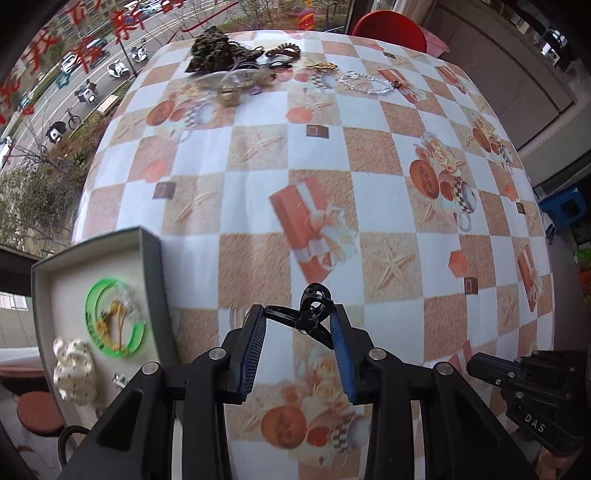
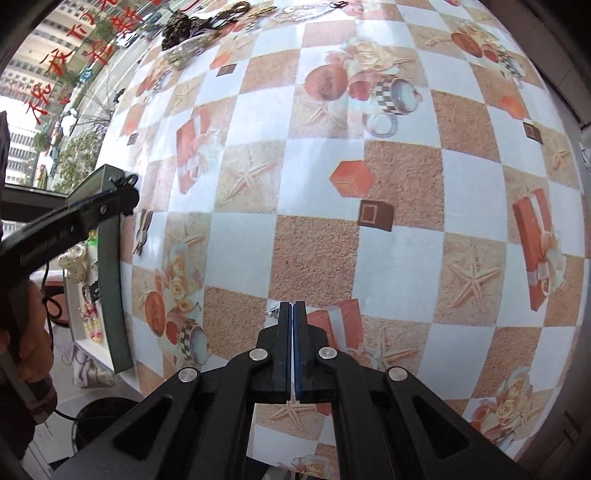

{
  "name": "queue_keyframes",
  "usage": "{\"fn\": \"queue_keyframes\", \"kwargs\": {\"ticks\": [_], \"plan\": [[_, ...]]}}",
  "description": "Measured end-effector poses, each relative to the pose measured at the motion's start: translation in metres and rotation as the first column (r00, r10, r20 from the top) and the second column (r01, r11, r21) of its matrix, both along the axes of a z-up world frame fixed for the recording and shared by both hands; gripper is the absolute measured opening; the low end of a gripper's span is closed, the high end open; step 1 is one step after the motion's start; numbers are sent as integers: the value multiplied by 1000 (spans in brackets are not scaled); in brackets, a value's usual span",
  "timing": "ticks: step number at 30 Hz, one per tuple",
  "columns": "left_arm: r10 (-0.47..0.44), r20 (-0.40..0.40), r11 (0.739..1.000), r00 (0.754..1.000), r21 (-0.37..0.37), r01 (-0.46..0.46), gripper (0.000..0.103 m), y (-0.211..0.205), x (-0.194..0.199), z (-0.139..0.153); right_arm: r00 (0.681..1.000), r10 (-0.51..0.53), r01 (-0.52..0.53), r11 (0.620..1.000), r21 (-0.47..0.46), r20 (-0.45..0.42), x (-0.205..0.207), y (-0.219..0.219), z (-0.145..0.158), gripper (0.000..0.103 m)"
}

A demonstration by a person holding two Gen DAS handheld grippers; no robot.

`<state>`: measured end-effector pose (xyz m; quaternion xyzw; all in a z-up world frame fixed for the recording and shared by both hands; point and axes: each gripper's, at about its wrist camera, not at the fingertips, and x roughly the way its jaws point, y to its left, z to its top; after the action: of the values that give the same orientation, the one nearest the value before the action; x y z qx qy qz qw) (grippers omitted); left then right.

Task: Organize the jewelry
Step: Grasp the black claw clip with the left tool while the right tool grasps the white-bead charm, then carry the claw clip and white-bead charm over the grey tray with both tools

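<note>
My left gripper [image 1: 298,319] is shut on a black hair clip [image 1: 312,312] and holds it above the table, just right of a dark green jewelry box [image 1: 155,280]. The box has a white lining and holds a green bangle [image 1: 114,319], a white polka-dot bow [image 1: 74,369] and small pieces. My right gripper [image 2: 293,306] is shut and empty, low over the checkered tablecloth [image 2: 314,240]. In the right wrist view the box [image 2: 110,295] is at the left, with the left gripper [image 2: 127,182] above its far corner.
A pile of jewelry lies at the table's far edge: a dark scrunchie [image 1: 212,48], a clear bracelet [image 1: 369,83], hair ties [image 1: 282,53] and a gold piece [image 1: 323,66]. A red chair [image 1: 388,29] stands beyond. A window is on the left.
</note>
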<state>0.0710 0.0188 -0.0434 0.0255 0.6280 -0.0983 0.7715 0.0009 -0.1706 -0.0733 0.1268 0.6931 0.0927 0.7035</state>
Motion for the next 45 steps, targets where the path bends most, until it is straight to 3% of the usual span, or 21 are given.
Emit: {"fn": "queue_keyframes", "kwargs": {"ticks": [2,4,6,7,10,12,13,15,18,23,33,45], "plan": [[11,-3,1000,1000,2,-11,40,6,-7,1,999,28,-29,999,-21,-24,-2,11,-11,2],[22,-8,1000,1000,6,-22,40,12,-13,0,997,63,-65,997,-49,-38,-5,22,-18,15],[32,-14,999,999,6,-32,40,18,-18,0,996,82,-83,993,-79,-26,-6,30,-20,55],[36,-16,999,999,7,-36,40,20,-20,-1,995,96,-97,991,-93,-13,-6,36,-22,56],[44,-21,999,999,6,-44,40,26,-25,-1,992,127,-129,983,-129,-19,-5,46,-27,55],[47,-22,999,999,6,-47,40,28,-28,-1,989,143,-146,976,-160,-30,-4,53,-33,33],[48,-22,999,999,5,-48,40,29,-29,-1,989,146,-150,972,-183,-35,-4,55,-35,29],[48,-21,999,999,2,-48,40,30,-31,0,987,154,-158,964,-214,-33,-4,58,-35,10],[46,-18,999,999,-3,-46,40,31,-35,2,991,134,-137,968,-209,-28,-5,57,-33,10],[45,-18,999,999,-9,-45,40,31,-42,4,998,59,-60,991,-120,-10,-3,41,-17,10],[58,-12,998,998,-19,-58,40,34,-53,11,997,65,-62,994,-89,32,3,30,16,10],[121,17,992,993,-30,-120,40,57,-61,26,985,130,-123,990,-66,111,25,68,55,10]]}}
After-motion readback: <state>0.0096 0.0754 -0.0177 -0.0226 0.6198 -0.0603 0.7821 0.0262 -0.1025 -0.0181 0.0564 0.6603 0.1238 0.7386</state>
